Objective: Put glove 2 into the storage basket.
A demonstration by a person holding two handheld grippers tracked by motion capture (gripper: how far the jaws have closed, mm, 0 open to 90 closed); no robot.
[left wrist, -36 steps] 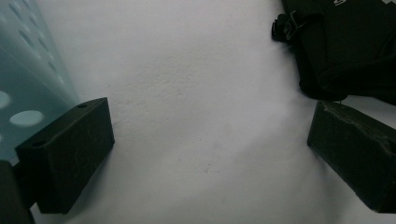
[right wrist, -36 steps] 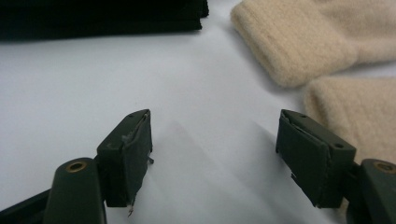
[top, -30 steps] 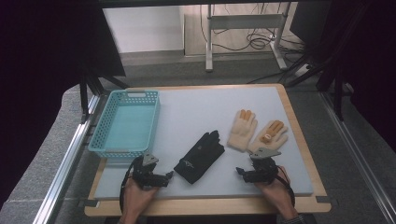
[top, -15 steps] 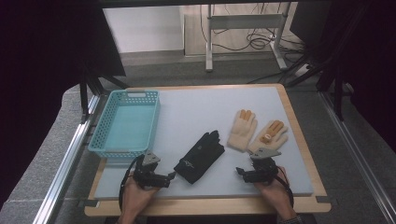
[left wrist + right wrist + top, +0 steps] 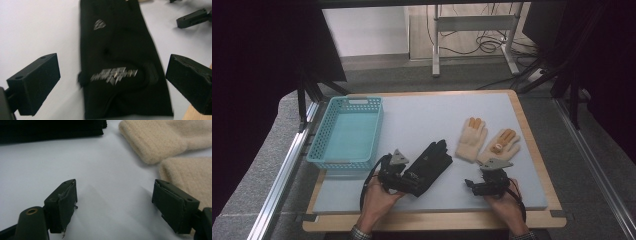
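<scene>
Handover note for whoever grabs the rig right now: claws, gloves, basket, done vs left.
Left claw: open, jaws either side of the black glove at its cuff end, not closed on it.
Right claw: open, over bare mat beside the two cream gloves.
Teal basket: at the table's left, nothing in it.
Done: no glove moved into the basket.
Left, probably: grip the black glove, then handle the cream pair.

Lab test bay: padded surface (image 5: 422, 120) on aluminium rails (image 5: 282, 175), dark curtains (image 5: 257, 65) on both sides, loose cables (image 5: 477, 42) under a metal stand (image 5: 472, 25) behind.
</scene>
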